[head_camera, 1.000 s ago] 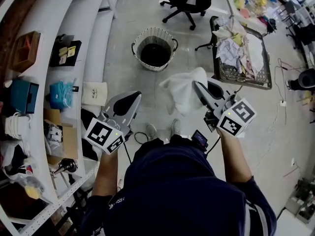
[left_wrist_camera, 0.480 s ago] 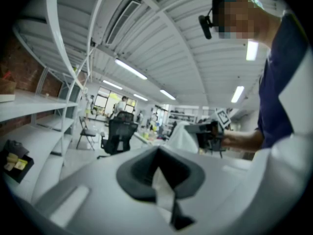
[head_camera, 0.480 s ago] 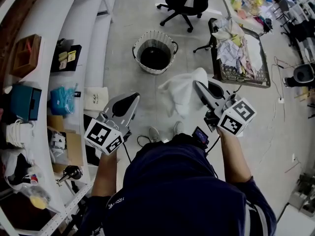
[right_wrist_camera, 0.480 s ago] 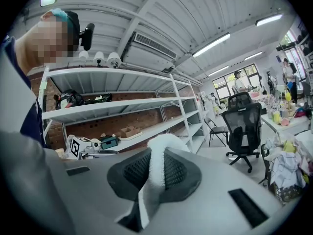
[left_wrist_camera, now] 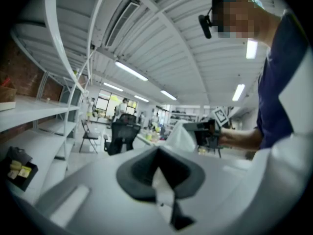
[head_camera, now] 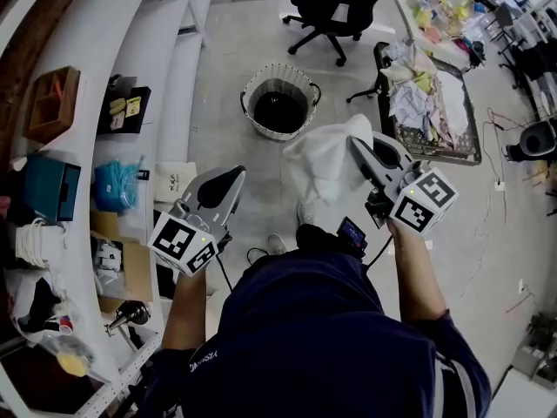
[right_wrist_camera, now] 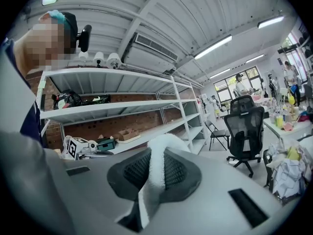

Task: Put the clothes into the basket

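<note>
Stepping forward has brought the basket (head_camera: 280,70) nearer; right gripper (head_camera: 355,141) pinches a white cloth (head_camera: 324,159), jaws nearly together on it, hanging well short of the rim; left gripper (head_camera: 237,172) is closed and empty; drop still to do, I judge; more clothes (head_camera: 416,94) wait on the cart (head_camera: 475,138).

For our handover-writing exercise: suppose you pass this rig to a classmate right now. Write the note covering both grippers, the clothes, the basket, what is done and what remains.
Left gripper: jaws together, nothing held, beside the shelves.
Right gripper: shut on a white cloth, which hangs above the floor, short of the basket.
Basket: on the floor ahead; its inside is dark, contents unclear.
More clothes lie piled in the tray at right.
Done: one cloth picked up.
Left: drop it in the basket, then likely fetch the rest.
</note>
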Motion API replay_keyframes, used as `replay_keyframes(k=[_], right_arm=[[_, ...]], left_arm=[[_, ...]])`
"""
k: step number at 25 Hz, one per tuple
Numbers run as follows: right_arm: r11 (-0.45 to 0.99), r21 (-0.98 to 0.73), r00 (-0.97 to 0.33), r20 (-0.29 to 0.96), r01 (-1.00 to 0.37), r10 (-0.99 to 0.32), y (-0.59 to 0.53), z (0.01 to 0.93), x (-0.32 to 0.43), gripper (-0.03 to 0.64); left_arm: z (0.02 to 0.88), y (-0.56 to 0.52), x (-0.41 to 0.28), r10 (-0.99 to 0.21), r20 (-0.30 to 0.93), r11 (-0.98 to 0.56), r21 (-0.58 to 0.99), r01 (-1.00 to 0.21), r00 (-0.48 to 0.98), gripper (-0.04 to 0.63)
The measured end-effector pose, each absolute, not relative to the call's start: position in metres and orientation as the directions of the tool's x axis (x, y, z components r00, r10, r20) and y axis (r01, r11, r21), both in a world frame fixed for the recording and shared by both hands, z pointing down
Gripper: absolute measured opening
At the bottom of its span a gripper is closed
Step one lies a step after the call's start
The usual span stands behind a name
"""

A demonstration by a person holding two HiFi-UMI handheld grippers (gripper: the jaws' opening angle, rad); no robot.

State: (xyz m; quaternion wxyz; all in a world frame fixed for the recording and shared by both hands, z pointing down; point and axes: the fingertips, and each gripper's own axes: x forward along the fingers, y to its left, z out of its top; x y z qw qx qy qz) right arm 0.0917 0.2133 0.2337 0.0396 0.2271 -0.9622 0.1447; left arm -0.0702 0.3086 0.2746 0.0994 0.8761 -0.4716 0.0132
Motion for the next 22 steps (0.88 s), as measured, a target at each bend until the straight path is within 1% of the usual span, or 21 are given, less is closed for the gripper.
replay_keyframes(k=[10,22], right_arm=[[0.867,-0.27,-0.907,0.143,-0.42,-0.395,0.174,0.244,0.087,0.032],[0.896,-0.289,-0.94,0.137,-0.338,-0.311,0.069,0.266,0.085,0.032]], left_arm=[[0.282,0.271,-0.07,-0.828,0.142,-0.522,0.16,-0.838,0.543,0.005],[0.297,0.157,-0.06,-0.84,0.202,-0.479,0.163,-0.863,0.504,0.005]])
